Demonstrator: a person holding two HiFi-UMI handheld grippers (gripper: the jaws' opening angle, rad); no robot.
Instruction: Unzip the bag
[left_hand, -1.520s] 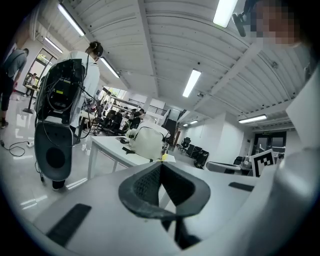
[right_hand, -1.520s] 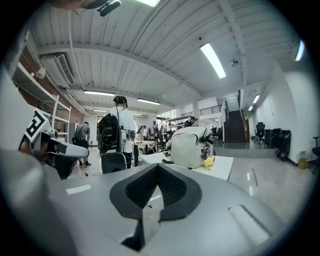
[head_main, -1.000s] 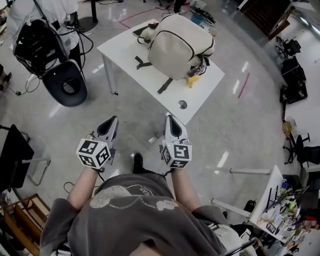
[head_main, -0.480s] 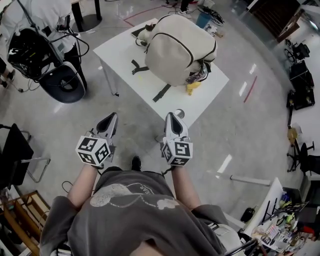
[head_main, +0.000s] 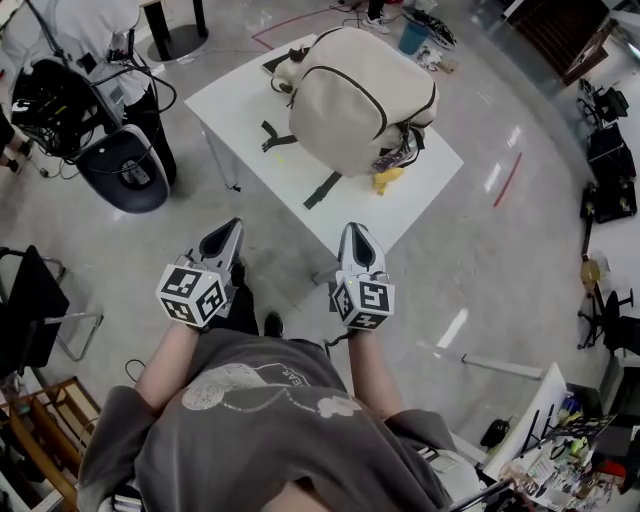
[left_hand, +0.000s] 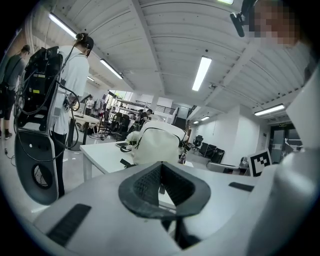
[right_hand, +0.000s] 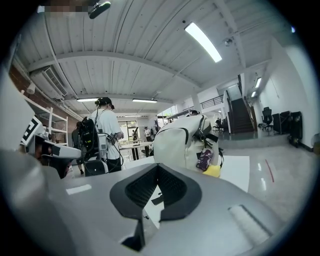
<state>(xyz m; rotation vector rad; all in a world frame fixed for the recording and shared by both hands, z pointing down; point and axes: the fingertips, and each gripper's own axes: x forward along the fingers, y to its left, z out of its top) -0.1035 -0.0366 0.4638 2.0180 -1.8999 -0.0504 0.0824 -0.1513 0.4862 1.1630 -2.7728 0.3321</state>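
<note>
Overhead: left gripper (head_main: 223, 238) and right gripper (head_main: 357, 240), jaws closed and empty, face cream bag (head_main: 360, 95) on white table (head_main: 240, 105).

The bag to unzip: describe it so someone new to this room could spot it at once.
Find the white table in the middle of the grey floor. The bag is the big cream backpack on it. Unlike the flat black straps and small yellow object beside it, it is bulky, with a dark zipper line curving across its face.
</note>
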